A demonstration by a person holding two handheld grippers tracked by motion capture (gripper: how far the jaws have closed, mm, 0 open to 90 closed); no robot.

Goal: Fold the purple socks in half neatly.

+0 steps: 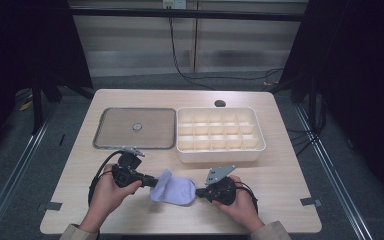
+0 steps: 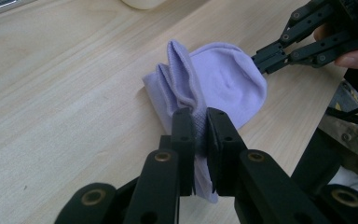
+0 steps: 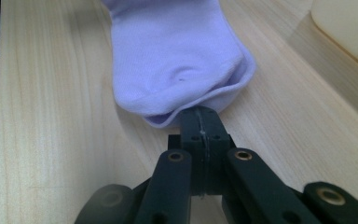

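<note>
Sock: the lilac sock (image 1: 173, 189) lies bunched on the wooden table (image 1: 280, 175), near the front edge and in front of the cream divided tray (image 1: 221, 131), stretched between my two tools.
Left gripper: my left gripper (image 2: 198, 133) is clamped on the gathered, folded end of the sock; in the left gripper view the fabric is sandwiched between the two black jaws.
Right gripper: my right gripper (image 3: 200, 122) is pinched tight on the rounded far edge of the sock; in the right gripper view I see only a thin lip of cloth caught at the very tips.
Risk, thin bite: I judge the right hold to be the weak one. If I pull the two ends apart sharply, that lip could slide out and the sock would drop slack in front of the tray.
Risk, layers: my left jaws seem to hold several folds at once. I may lift or spread the wrong layer, and the sock would stay bunched.
Risk, drag: the sock's middle rests on the table, so moving it toward the tray without lifting could snag or twist it.
Risk, tray: the tray wall is near, and a wide swing of my right hand (image 1: 242, 205) could nudge it.
Flat lid: the grey-rimmed lid (image 1: 135, 128) left of the tray is well apart from the sock and I see no hazard there.
</note>
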